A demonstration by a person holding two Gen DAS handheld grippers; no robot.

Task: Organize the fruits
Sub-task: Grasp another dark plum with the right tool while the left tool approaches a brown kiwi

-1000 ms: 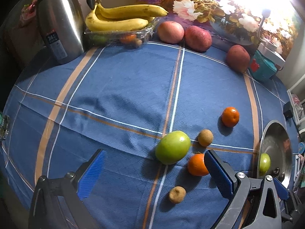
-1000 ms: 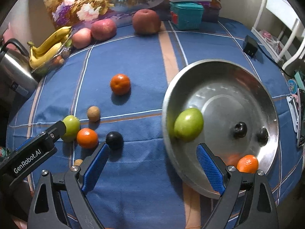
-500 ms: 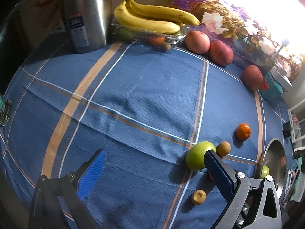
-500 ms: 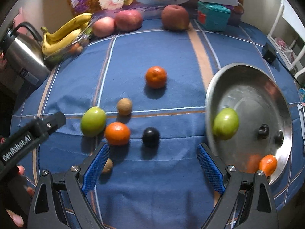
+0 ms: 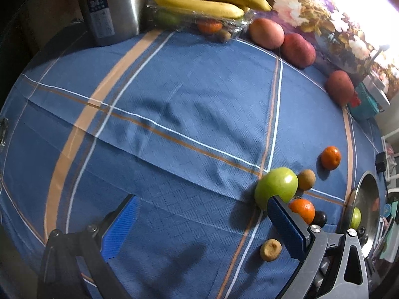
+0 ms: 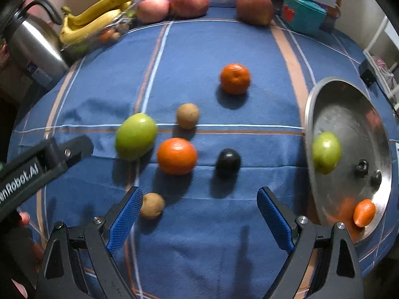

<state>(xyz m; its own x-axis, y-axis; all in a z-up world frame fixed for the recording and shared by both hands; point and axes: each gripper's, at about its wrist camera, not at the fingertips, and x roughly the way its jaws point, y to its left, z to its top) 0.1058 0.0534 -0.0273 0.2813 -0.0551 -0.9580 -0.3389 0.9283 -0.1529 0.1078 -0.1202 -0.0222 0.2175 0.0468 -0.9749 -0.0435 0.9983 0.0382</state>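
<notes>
Meanwhile, the right gripper [image 6: 199, 214] had swung away from the metal pan [image 6: 349, 114], which a second earlier filled the middle of its view and now sat at 3 o'clock holding a green apple [image 6: 326, 152], a small orange [image 6: 364, 212] and two dark fruits. Its jaws stood wide apart and empty, aimed at the loose cluster on the blue tablecloth [image 6: 199, 44]: a black plum [image 6: 228, 162] at 12 o'clock, an orange [image 6: 177, 156] and a second green apple [image 6: 136, 135] toward 10 o'clock. That suggested another fruit was about to be collected. The left gripper [image 5: 202, 221], also spread open and empty, had drifted left, so the apple moved from its center to its right finger [image 5: 284, 221].
</notes>
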